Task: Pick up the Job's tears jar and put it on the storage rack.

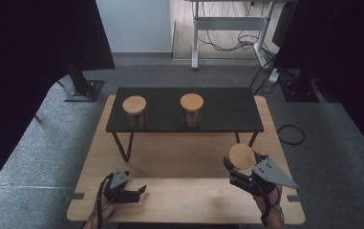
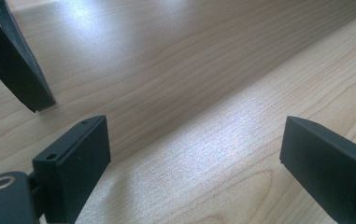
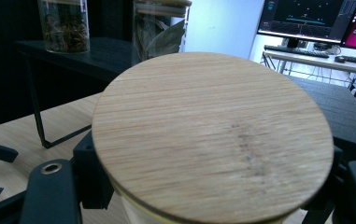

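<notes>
My right gripper [image 1: 240, 165] is shut on a glass jar with a round wooden lid [image 1: 240, 155], held above the front right of the wooden table [image 1: 184, 157]. In the right gripper view the lid [image 3: 213, 135] spans both black jaws of the gripper [image 3: 213, 191]. Two similar lidded jars [image 1: 135, 110] [image 1: 191, 109] stand on a low black shelf [image 1: 227, 109] at the back. One jar holds dark spices [image 3: 63, 25] and the other holds leaves [image 3: 159, 32]. At the front left, my left gripper [image 1: 140, 193] lies low over the table, open with nothing between its jaws [image 2: 194, 158].
A slanted black shelf leg [image 2: 17, 60] stands just ahead of the left gripper. Two black stand bases [image 1: 81, 88] [image 1: 299, 88] sit on the grey carpet behind the table. A cable loop [image 1: 290, 134] lies at the right. A desk [image 1: 232, 21] and a monitor [image 3: 306, 18] are farther back.
</notes>
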Demonstrator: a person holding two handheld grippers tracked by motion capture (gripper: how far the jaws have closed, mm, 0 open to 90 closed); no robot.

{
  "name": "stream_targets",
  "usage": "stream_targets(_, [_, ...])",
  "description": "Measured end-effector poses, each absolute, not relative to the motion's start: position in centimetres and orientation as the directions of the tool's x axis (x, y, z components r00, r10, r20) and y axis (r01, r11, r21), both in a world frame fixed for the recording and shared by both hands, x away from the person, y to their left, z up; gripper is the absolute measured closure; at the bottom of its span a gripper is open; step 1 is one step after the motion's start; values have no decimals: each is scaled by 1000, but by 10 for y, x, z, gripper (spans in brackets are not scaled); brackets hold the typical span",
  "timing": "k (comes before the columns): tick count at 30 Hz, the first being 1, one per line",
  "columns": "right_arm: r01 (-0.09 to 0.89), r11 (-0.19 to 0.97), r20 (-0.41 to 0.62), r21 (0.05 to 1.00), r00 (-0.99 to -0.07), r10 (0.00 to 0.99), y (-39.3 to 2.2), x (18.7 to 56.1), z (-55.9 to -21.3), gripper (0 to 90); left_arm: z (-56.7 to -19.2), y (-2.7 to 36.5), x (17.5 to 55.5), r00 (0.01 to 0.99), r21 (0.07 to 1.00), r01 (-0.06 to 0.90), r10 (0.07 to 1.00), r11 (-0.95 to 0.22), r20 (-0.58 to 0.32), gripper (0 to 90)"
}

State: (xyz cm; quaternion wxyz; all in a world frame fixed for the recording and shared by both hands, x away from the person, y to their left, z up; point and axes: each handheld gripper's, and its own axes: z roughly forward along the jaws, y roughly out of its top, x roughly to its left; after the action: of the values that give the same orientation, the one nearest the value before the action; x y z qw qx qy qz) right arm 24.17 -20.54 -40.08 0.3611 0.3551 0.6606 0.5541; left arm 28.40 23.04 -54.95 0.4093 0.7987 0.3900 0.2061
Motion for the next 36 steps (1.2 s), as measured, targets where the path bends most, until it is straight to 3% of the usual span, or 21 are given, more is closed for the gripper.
stream_targets(36, [44, 155, -113, 987, -498, 860, -202, 253, -377, 247, -550, 230, 284, 614, 812, 454, 790, -366, 13, 80])
